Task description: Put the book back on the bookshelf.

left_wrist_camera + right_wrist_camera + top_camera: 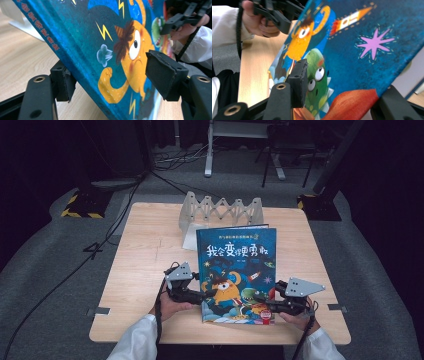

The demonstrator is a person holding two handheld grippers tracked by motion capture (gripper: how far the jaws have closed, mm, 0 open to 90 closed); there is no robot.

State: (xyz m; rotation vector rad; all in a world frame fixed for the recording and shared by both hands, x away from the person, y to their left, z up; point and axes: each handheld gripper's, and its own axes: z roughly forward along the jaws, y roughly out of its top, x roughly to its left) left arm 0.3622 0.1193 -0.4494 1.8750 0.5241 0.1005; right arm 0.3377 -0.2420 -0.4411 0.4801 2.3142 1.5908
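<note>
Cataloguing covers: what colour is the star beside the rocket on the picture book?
Pink star, clearest in the right gripper view.

The table (150, 250) is evenly lit from above while its surroundings sink into near-black. Both gripper views look soft, the near black jaws blurred, without strong glare.

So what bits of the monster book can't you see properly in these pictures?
- High view: the book has lower corners covered by the left gripper and right gripper.
- High view: the small line above the title is too tiny to read.
- Left gripper view: the cover runs off the top edge; the spine letters are blurred.
- High view: the grey folding rack is partly behind the book.
</note>
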